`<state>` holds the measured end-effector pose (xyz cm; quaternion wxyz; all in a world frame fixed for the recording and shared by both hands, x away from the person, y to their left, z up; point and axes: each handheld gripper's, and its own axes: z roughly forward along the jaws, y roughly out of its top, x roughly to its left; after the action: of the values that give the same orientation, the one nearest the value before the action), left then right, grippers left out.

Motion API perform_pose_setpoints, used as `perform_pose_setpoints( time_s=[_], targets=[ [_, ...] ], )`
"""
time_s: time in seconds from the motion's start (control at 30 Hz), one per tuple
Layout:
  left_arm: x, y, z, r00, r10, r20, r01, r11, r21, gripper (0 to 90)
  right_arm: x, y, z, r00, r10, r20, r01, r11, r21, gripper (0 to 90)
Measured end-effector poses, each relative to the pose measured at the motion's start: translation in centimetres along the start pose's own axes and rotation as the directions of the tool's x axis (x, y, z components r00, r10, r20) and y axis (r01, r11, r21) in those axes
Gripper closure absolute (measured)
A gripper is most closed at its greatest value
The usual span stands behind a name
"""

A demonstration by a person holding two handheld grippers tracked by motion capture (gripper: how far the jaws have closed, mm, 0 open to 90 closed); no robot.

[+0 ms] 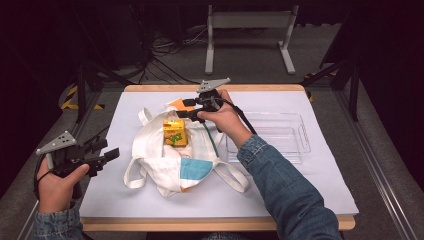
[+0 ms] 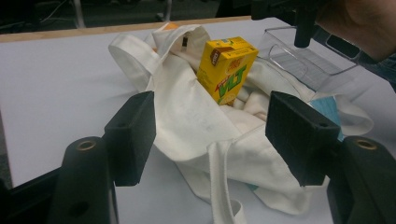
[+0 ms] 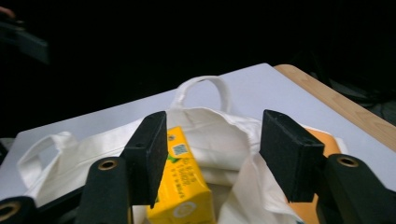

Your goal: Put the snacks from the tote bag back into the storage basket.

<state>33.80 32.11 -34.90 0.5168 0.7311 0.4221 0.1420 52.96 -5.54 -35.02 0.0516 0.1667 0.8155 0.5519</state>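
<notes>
A yellow drink carton (image 1: 175,132) stands in the mouth of a white cloth tote bag (image 1: 160,167) at the middle of the white mat. My right gripper (image 1: 184,108) hovers over the bag's far side, open, a little above the carton (image 3: 180,186); its pads press on nothing. The bag (image 3: 210,126) spreads below it. My left gripper (image 1: 106,150) is held at the table's left edge, open and empty, and points at the bag (image 2: 187,116) and carton (image 2: 227,67).
A clear plastic tray (image 1: 300,135) lies right of the bag, close to the right forearm. An orange flat item (image 1: 180,104) pokes out from under the bag's far side. The wooden table edge (image 1: 210,223) borders the white mat (image 1: 300,190).
</notes>
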Motion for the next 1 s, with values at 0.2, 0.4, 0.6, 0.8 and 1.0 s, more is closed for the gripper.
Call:
perform_pose_setpoints(
  time_s=[0.2, 0.4, 0.6, 0.8, 1.0],
  targets=[
    [-0.2, 0.1, 0.2, 1.0000, 0.004, 0.003, -0.004, 1.0000, 0.002, 34.0, 1.0, -0.2, 0.8, 0.9971, -0.036, -0.066, 0.038, 0.999, 0.032, 29.2],
    [-0.3, 0.1, 0.3, 0.9999, 0.011, 0.007, -0.011, 0.9999, 0.006, 33.6, 1.3, -0.4, 1.6, 0.9960, -0.047, -0.076, 0.050, 0.998, 0.034, 22.6],
    [-0.3, 0.1, 0.3, 0.9999, 0.009, 0.006, -0.009, 0.9999, 0.009, 33.4, 1.5, -0.8, 2.3, 0.9950, -0.058, -0.081, 0.062, 0.997, 0.055, 19.9],
    [-0.3, 0.0, 0.4, 1.0000, 0.009, 0.002, -0.009, 0.9999, 0.013, 32.8, 1.8, -1.2, 3.1, 0.9946, -0.070, -0.076, 0.076, 0.993, 0.086, 19.9],
    [-0.4, 0.0, 0.4, 0.9999, 0.011, 0.004, -0.011, 0.9999, 0.012, 32.7, 1.8, -1.7, 3.7, 0.9941, -0.072, -0.081, 0.080, 0.992, 0.097, 19.9]
  ],
)
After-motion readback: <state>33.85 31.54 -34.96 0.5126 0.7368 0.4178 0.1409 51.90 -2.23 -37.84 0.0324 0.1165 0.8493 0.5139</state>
